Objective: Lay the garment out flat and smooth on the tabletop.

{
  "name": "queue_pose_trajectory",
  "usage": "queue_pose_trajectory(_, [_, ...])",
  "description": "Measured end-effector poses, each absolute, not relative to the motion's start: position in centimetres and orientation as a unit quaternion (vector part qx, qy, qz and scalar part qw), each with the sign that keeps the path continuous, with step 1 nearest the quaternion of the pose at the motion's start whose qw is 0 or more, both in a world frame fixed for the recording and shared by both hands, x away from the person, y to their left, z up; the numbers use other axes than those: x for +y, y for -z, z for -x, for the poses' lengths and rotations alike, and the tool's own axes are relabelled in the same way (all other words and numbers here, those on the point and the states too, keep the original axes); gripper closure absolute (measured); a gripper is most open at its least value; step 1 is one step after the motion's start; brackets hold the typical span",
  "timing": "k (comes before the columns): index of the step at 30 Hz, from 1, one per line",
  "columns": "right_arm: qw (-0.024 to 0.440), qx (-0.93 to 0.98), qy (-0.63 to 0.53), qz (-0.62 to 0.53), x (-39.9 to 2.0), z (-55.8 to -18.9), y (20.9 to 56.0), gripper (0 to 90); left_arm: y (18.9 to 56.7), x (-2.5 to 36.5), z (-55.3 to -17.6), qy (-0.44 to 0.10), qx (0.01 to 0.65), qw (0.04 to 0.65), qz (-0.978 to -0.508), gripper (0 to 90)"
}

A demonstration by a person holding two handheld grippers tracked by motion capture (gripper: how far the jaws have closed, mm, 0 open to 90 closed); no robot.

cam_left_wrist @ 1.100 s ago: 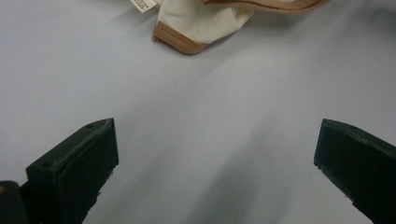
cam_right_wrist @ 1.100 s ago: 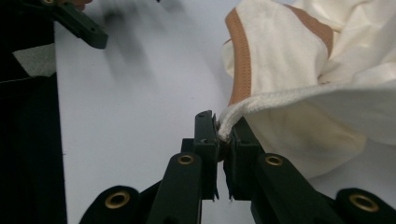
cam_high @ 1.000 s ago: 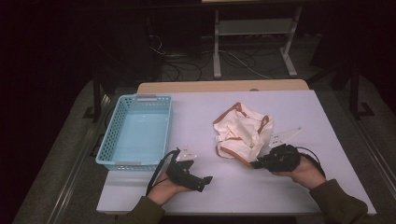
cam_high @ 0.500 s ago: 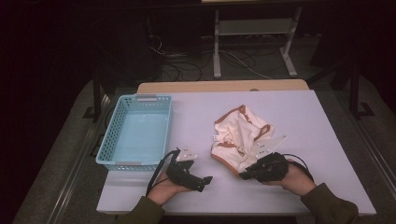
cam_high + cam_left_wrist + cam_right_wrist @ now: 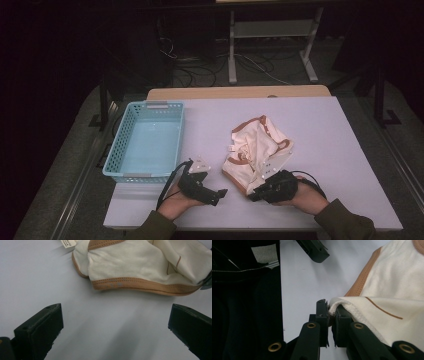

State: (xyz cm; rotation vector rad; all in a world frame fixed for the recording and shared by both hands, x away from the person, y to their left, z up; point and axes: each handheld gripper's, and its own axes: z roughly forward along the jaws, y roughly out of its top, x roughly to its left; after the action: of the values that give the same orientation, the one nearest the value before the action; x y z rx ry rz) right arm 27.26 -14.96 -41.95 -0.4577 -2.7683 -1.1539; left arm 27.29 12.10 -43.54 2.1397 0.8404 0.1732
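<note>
- Right tool (image 5: 331, 315) is clamped narrow on a fold of the cream garment (image 5: 257, 152), the white stitched hem pinched between its two black jaws.
- The garment, cream with tan trim, lies crumpled on the lilac tabletop (image 5: 340, 150), right of centre and close to the person's edge, well apart from the blue basket (image 5: 147, 142) on the left.
- Left tool (image 5: 115, 327) rests low on the tabletop with its jaws standing wide and nothing between them; the garment's tan-edged hem (image 5: 142, 285) lies just ahead of it.
- The step in hand looks like dragging or spreading the cloth by that pinched corner, likely towards a fold or a drop into the basket.
- To do it well: keep the right grip firm. Only a thin bite of hem is held, so a jerk could let it slip out.
- Pull low and level across the tabletop so the fabric slides flat rather than bunching further.
- The left tool should come in on the tan hem right in front of it, taking a full fold and not just the edge.
- With both corners held, tension between the hands would open the cloth out cleanly.
- Watch the trailing cable (image 5: 167, 187) near the basket: it could snag.
</note>
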Motion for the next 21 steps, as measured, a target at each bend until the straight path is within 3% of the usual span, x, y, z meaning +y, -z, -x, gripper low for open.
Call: queue_pose_trajectory(21, [0.072,-0.925,0.35,0.127,-12.9,-26.4,43.5,82.8,43.6,12.1,-27.3,-0.067,0.332,0.404,-0.85,0.0])
